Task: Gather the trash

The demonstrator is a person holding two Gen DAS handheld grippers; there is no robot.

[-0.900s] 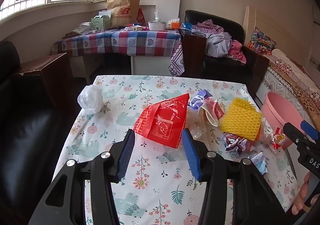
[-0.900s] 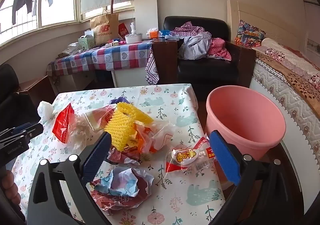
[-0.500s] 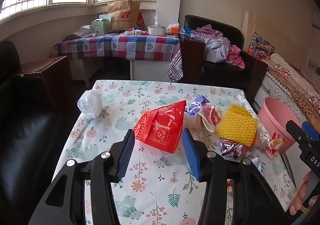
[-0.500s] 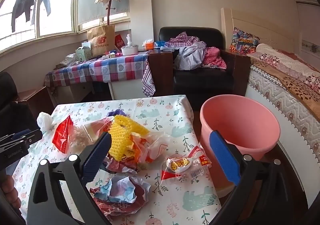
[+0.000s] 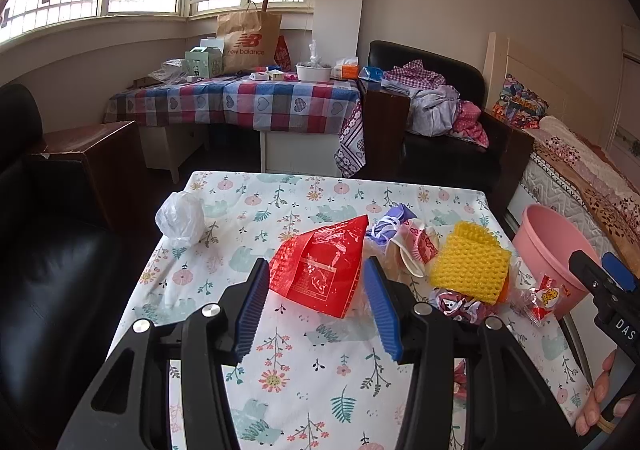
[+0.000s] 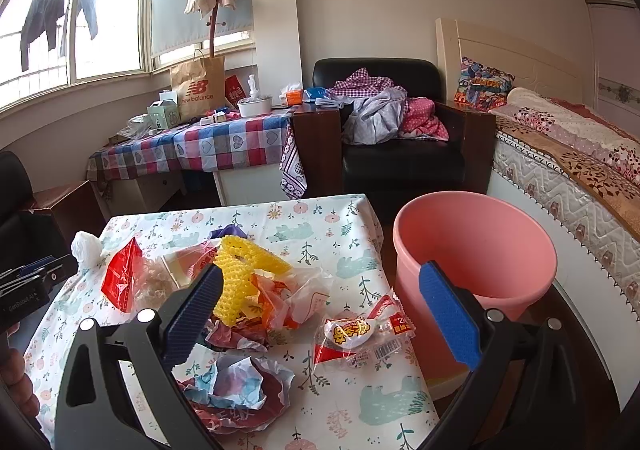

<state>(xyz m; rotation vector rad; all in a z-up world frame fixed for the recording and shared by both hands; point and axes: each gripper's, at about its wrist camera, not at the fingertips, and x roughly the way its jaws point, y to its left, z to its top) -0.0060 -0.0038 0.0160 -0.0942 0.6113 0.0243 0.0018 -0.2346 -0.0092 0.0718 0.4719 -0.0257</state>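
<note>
Both hand-held grippers were spread and empty above the desk (image 5: 280, 390), the left hand-held gripper (image 5: 316, 302) lined up on the red wrapper (image 5: 320, 274), the right hand-held gripper (image 6: 320, 314) over the snack packet (image 6: 356, 334) beside the pink bin (image 6: 480, 250); judging so, nothing collected, closing came next; a far bag (image 5: 248, 42) read "new balance".

Open right claw (image 6: 320, 314) above snack wrapper (image 6: 360, 334), pink bucket (image 6: 476, 246) beside floral table (image 6: 328, 230)
</note>
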